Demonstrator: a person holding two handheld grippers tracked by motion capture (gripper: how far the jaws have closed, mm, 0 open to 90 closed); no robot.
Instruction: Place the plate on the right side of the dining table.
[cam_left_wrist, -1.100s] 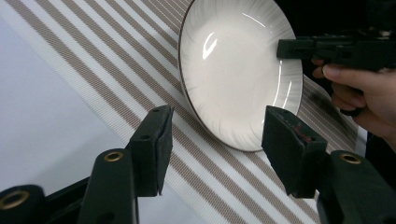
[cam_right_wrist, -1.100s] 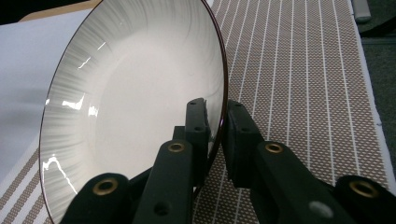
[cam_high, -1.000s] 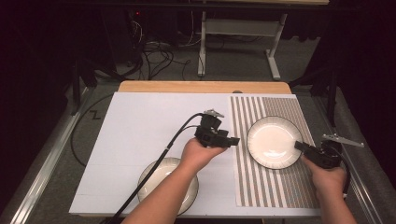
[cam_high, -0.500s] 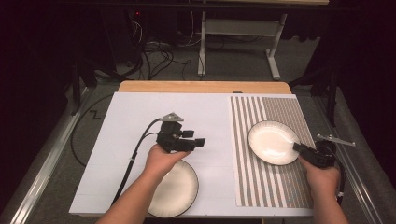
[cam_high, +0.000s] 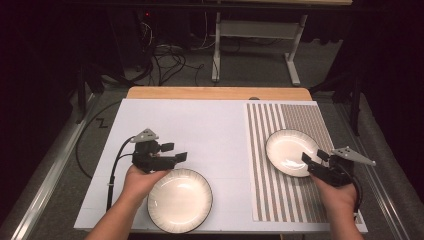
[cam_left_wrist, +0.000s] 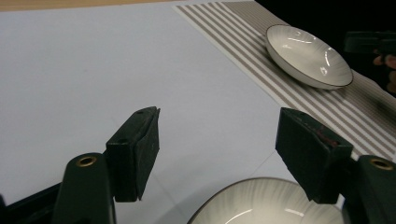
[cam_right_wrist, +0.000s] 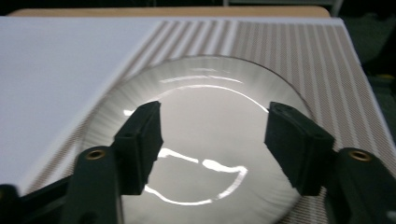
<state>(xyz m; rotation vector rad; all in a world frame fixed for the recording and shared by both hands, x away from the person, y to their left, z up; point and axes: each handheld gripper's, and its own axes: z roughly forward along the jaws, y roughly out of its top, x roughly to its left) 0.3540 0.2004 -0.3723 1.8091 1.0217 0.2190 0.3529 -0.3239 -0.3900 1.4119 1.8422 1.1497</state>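
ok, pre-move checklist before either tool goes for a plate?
1. Left tool open: ok, jaws stand wide apart in the left gripper view.
2. Right tool open: ok, jaws apart, nothing between them.
3. Near plate free: ok, on the white mat, left tool beside its far-left rim.
4. Far plate free: ok, on the striped mat, right tool at its near-right rim.
5. Right tool clear of that rim: cannot tell, touching or just above.
6. Left cable off the near plate: ok.
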